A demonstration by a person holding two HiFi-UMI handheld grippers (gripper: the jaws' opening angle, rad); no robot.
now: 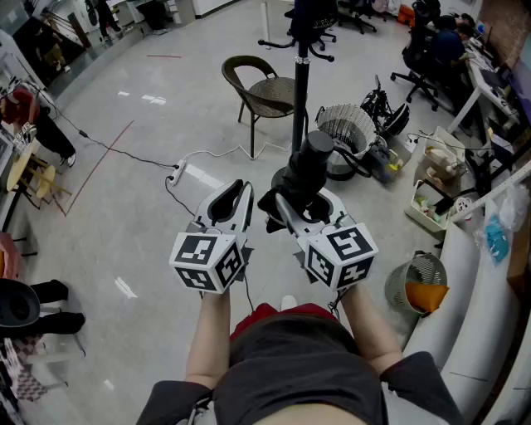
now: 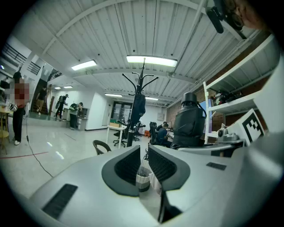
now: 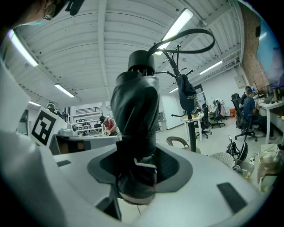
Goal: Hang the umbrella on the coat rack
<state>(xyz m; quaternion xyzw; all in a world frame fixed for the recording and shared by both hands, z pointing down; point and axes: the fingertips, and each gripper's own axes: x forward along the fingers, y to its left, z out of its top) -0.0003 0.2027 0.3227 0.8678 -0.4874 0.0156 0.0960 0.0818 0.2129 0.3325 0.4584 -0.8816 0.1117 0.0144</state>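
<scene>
A folded black umbrella (image 1: pixel 307 170) stands upright in my right gripper (image 1: pixel 300 214), whose jaws are shut on its lower part. In the right gripper view the umbrella (image 3: pixel 135 133) fills the middle, and its black strap loop (image 3: pixel 191 37) arcs over the top. The black coat rack (image 1: pixel 299 91) stands just beyond the umbrella, with a dark bag (image 1: pixel 314 12) on its hooks. The same coat rack (image 3: pixel 186 88) shows to the umbrella's right. My left gripper (image 1: pixel 241 199) sits level beside the right one, a narrow gap between its pads, nothing in it. From there the coat rack (image 2: pixel 141 88) is straight ahead and the umbrella (image 2: pixel 188 119) is to the right.
A wicker chair (image 1: pixel 261 87) stands left of the rack's pole. A white wire basket (image 1: pixel 344 124) and loose gear lie to its right. A power strip and cable (image 1: pixel 178 170) cross the floor at left. A mesh bin (image 1: pixel 419 282) and a white desk edge (image 1: pixel 481 249) are close at right.
</scene>
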